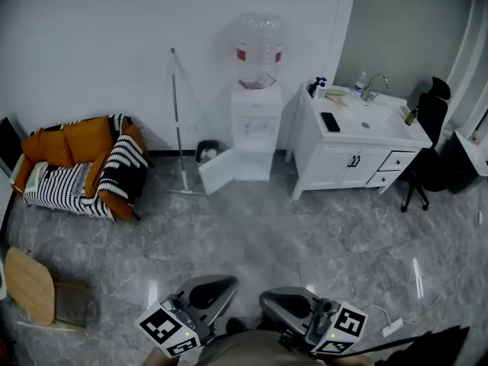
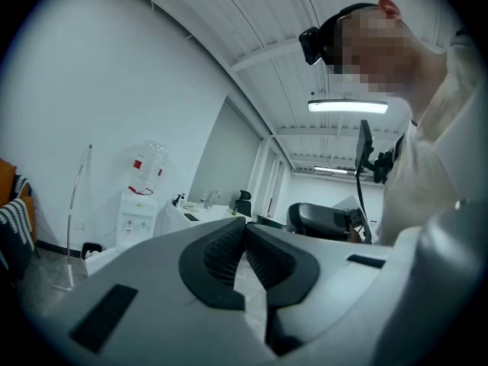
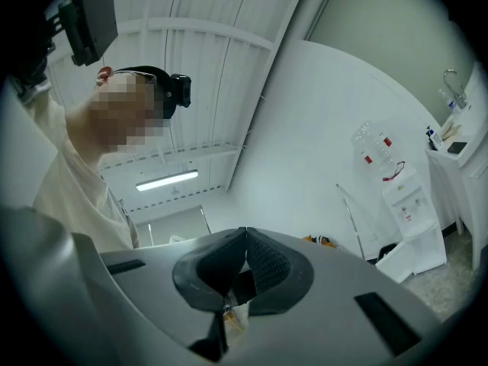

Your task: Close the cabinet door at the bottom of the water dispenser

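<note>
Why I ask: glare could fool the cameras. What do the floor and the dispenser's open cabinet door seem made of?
Floor: likely polished stone or tile, grey and veined, glossy with light reflections. Cabinet door: plain white, smooth, fairly matt; painted metal or plastic, too far to tell which.

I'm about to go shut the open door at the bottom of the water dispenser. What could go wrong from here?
The door hangs open toward the mop and bin; a gripper reaching behind it could knock the mop down. The bottle sits high on the narrow dispenser, so a hard shove might rock it. The left gripper and right gripper are both shut, so a push could slip off the door's edge.
</note>
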`<state>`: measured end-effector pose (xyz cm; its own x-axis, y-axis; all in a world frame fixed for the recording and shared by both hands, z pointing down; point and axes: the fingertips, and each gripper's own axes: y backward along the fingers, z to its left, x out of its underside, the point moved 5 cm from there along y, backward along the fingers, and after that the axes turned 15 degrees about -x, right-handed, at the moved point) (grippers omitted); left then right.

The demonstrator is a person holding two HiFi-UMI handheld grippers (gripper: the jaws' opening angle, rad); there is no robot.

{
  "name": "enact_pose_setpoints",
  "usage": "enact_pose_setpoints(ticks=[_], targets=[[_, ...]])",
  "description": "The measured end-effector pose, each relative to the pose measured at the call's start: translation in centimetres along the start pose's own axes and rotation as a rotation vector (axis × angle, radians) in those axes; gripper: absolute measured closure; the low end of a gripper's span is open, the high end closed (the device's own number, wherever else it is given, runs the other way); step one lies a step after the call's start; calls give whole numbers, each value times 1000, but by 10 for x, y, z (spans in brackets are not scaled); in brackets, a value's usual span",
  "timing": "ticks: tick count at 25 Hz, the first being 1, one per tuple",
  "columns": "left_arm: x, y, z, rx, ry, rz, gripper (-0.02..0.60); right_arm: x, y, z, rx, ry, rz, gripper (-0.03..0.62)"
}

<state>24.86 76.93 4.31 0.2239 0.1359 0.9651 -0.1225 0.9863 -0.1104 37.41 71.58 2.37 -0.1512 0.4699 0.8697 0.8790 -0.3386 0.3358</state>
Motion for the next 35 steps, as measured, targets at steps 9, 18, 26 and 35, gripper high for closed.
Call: enact_pose_setpoints(ticks=[9, 18, 26, 35], targets=[[-11, -65, -26, -37, -54, 17, 588, -37, 47, -41, -38, -8, -33, 576], [-11, -113, -49, -127, -81, 48, 588, -61, 94, -78, -85, -51, -59, 576], [-15, -130, -47, -144, -102, 65, 588, -70, 99, -94, -105, -49, -52, 576], [-17, -135, -14, -124, -107, 42, 588, -73, 85, -107, -50, -28, -27, 576]])
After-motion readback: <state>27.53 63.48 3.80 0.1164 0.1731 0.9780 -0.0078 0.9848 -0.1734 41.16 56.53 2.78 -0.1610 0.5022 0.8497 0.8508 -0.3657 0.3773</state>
